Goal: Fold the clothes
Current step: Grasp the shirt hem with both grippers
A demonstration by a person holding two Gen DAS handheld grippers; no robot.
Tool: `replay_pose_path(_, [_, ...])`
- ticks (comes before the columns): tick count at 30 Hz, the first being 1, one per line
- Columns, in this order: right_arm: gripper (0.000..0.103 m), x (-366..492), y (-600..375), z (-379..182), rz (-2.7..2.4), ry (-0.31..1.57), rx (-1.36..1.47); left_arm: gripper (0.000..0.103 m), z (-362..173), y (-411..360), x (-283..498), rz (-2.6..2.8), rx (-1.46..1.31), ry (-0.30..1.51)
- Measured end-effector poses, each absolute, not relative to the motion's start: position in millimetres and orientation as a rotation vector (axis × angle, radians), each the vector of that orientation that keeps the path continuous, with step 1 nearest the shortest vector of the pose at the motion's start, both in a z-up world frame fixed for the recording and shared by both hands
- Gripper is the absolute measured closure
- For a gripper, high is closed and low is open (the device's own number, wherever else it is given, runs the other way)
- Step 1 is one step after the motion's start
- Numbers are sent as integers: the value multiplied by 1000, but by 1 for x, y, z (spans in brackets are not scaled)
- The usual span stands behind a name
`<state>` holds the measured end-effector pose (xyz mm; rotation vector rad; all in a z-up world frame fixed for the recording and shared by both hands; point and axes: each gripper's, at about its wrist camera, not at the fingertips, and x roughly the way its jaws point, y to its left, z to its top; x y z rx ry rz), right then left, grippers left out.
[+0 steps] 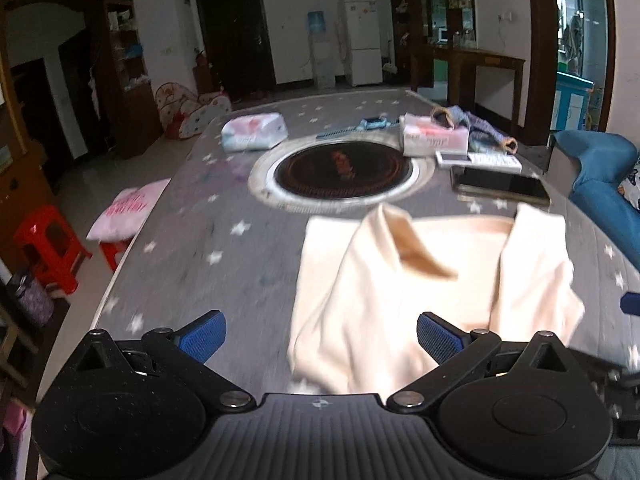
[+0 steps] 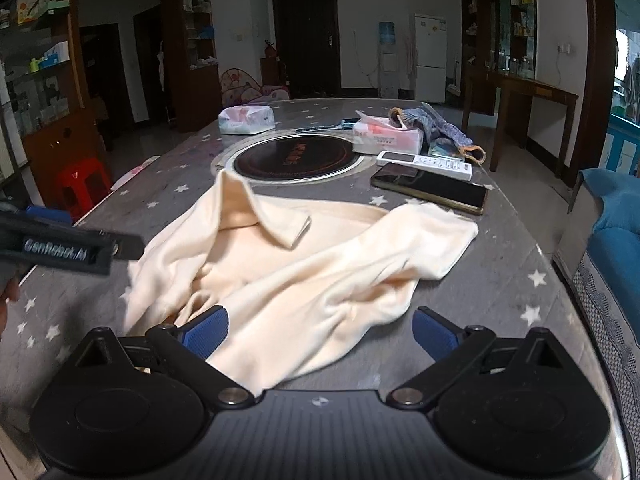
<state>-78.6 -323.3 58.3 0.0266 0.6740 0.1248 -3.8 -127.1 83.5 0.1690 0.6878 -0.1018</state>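
Left wrist view: left gripper (image 1: 319,336), blue pads spread wide, nothing between them, held above the near edge of a grey star-printed table (image 1: 192,248). Cream collared shirt (image 1: 424,280), crumpled and partly doubled over itself, lying on the table ahead of and slightly to the right of this gripper, collar uppermost; picture blurred, so finer folds cannot be told. Round black inset hob (image 1: 342,168) in the table centre, just beyond the shirt. Dark phone (image 1: 500,186) to the right of the hob, near the shirt's far right corner; white remote control (image 1: 480,159) just behind it. Tissue box (image 1: 434,138) and soft tissue pack (image 1: 254,132) at the far side of the hob; blue knitted item (image 1: 476,124) beside the box. Red stool (image 1: 50,248) on the floor to the left. Right wrist view: right gripper (image 2: 320,332), jaws likewise parted and empty, its left pad over the shirt's near hem, contact not discernible. Shirt (image 2: 288,264) spread between hob and gripper, one sleeve reaching right toward the phone (image 2: 430,188). Left gripper's body enters at the left edge, near the shirt's left side.
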Motion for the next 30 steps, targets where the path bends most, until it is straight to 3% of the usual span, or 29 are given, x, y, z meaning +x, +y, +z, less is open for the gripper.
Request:
replay_pose_path(5, [10,-54,-340,62,102,688,50,1,77,-144,40,-104,211,665])
replay_pose_path(10, [20,-22,-361,64,59,705,74,16,59,-152,77,-144,228,704])
replay_pose_path(13, [30,6,-373,61,50,737,111,37,50,-150,90,-163,202,725])
replay_pose_path(15, [36,24,-378,58,40,756,116,64,45,-147,96,-181,182,737])
replay_pose_path(18, [44,48,-377,50,33,779,105,87,42,-142,95,-198,153,734])
replay_pose_path(22, [56,72,-372,38,31,801,102,93,47,-131,85,-189,119,704])
replay_pose_path(30, [99,82,-369,22,-20,817,36,94,69,-83,51,-101,45,635])
